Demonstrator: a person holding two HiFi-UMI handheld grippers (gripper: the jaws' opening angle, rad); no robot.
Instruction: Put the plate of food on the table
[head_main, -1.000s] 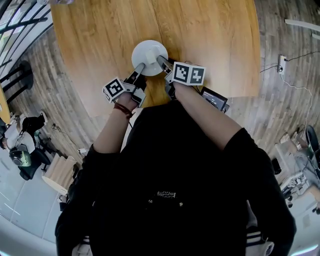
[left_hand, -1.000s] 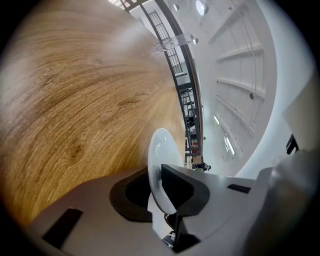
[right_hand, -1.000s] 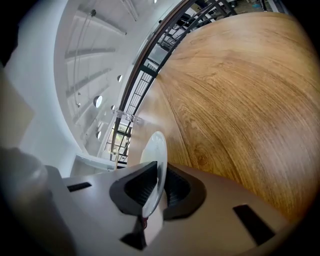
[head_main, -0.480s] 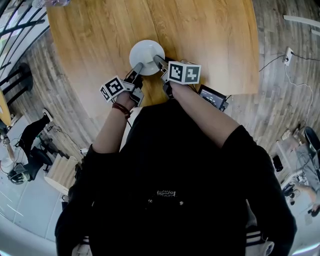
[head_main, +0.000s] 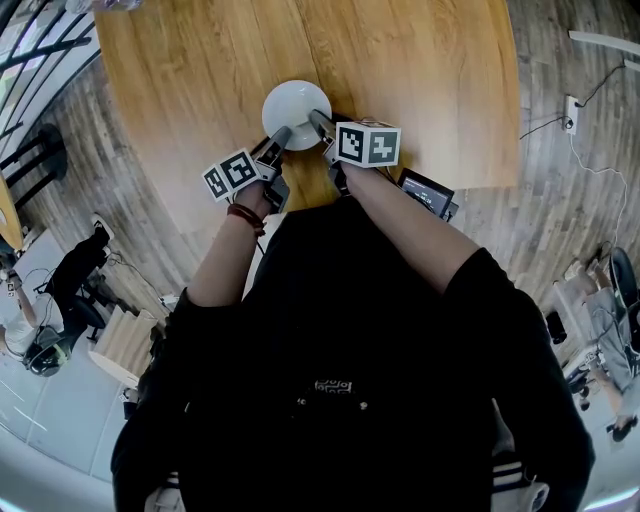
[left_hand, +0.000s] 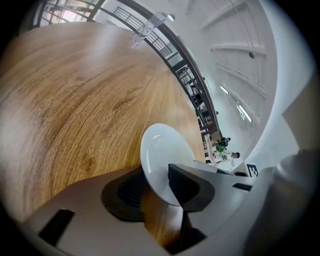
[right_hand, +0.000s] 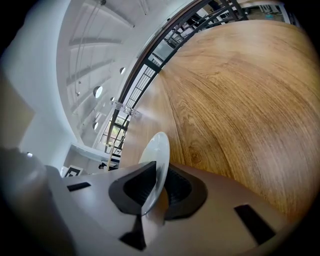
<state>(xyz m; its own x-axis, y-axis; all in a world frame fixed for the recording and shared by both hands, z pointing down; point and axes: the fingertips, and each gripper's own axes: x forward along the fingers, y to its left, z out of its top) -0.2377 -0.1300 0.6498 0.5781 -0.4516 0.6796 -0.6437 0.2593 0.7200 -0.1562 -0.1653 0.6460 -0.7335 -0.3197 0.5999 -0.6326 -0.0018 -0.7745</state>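
The white plate (head_main: 297, 112) lies on the wooden table (head_main: 420, 70) near its front edge, and it looks bare (no food shows). The left gripper (head_main: 282, 136) has just been opening its jaws, with the rim loose between them. The right gripper (head_main: 318, 121) pinches the rim. Pulling that gripper back before it lets go could drag or tip the plate.

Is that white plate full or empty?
Empty: the round white plate shows only bare, glossy white surface in the head and left gripper views.

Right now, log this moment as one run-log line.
plate: on table | left tool: jaws just opening, rim between | right tool: jaws easing open, pads on rim
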